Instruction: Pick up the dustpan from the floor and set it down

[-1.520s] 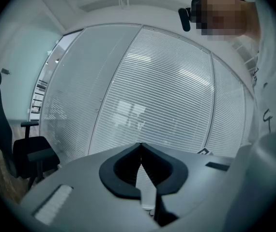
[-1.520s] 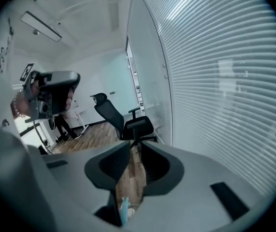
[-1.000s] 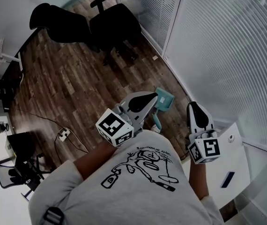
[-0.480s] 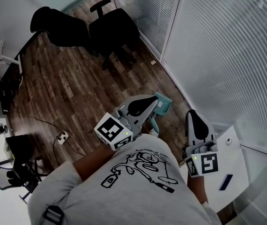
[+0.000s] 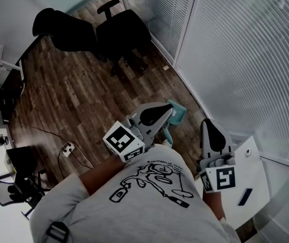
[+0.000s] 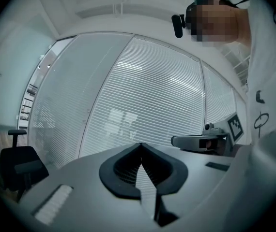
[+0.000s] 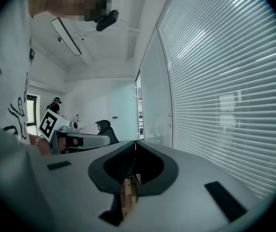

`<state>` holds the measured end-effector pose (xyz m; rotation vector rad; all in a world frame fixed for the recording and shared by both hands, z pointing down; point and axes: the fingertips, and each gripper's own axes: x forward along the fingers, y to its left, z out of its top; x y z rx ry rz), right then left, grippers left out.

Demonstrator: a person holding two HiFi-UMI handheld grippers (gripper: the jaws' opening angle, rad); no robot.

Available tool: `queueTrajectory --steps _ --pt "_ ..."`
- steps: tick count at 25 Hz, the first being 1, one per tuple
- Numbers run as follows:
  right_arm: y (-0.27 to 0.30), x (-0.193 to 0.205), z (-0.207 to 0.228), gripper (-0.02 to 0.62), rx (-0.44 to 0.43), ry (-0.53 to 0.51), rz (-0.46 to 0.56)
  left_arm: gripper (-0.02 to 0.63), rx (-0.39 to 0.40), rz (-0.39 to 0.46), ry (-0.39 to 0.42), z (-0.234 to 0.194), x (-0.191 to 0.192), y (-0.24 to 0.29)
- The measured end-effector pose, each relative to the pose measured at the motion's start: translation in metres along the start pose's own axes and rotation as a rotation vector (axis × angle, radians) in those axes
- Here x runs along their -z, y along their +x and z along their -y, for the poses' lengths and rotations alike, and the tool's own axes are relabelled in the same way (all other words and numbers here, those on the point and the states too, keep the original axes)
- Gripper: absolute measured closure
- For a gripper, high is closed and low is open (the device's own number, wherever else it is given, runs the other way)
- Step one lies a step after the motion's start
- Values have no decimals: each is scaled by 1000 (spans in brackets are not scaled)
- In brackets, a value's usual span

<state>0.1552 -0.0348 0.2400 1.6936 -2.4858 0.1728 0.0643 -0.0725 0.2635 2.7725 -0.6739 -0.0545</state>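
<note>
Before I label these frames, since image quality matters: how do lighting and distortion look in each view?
Head view: dim, cool light, sharp, walls bowed; the dustpan partly hidden by the left gripper. Left gripper view: strong fisheye, black corners, bright blinds. Right gripper view: same fisheye, glare streaks on blinds.

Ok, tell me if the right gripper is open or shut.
The right gripper is shut, having just closed: in its own view the jaw tips meet with nothing between them.

Two black office chairs (image 5: 119, 32) stand well beyond the left claw (image 5: 169, 109). A white power strip (image 5: 68, 147) lies off to its left. Slatted blinds (image 5: 246, 59) rise to its right.
</note>
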Motion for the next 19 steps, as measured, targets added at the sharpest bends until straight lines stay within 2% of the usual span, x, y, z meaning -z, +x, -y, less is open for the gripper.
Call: queueTrajectory --steps 8,13,19 --pt "13 -1 -2 588 -7 -20 4 604 -19 -1 17 -10 -1 -1" --pt "13 0 10 588 29 -26 -1 604 -23 -6 16 -13 1 -4" --pt "14 6 13 588 24 -28 -16 604 -25 -9 14 -15 5 -1"
